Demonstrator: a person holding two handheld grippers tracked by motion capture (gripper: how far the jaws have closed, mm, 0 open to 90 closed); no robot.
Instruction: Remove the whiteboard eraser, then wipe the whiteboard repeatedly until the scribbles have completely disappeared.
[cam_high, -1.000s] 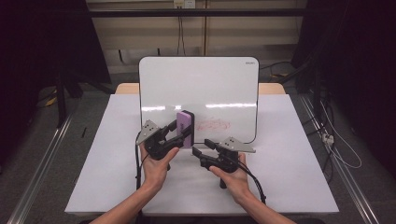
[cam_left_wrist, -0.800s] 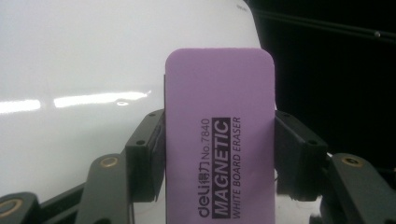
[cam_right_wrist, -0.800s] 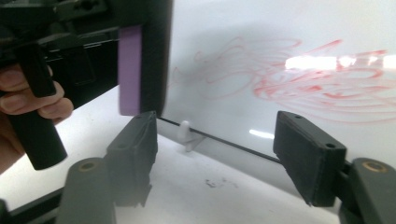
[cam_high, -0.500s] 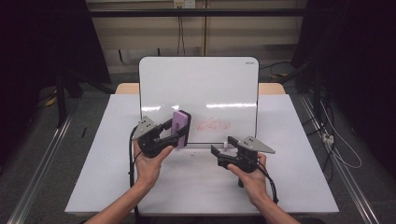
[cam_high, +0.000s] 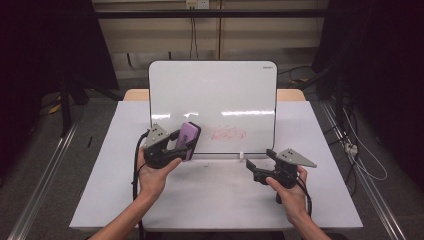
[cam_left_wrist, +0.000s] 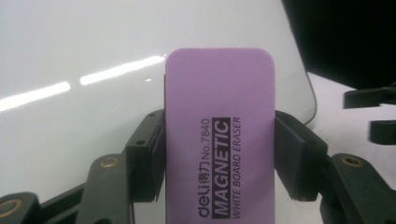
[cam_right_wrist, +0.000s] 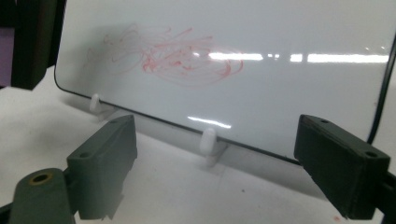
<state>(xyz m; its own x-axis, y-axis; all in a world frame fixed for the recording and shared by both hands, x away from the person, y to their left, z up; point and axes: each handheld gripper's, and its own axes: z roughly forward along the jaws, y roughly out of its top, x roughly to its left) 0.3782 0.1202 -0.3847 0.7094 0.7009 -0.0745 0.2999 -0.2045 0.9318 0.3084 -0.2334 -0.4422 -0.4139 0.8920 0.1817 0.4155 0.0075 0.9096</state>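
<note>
so the left gripper (cam_high: 186, 144) is pinching the eraser (cam_high: 187, 141) upright right at the whiteboard (cam_high: 215, 95), red scribble (cam_high: 227, 133) just to its right, while the right gripper (cam_high: 256, 165) hangs spread and empty.

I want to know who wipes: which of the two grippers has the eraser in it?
The left gripper, shut on the purple eraser beside the whiteboard; the right gripper stands open and empty.

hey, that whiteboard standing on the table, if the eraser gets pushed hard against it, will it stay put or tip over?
The whiteboard stands nearly upright on small white feet, so a hard push high up could probably tip or slide it. The red scribble sits low, where pressure is likely safer. The free right gripper could probably steady it.
</note>
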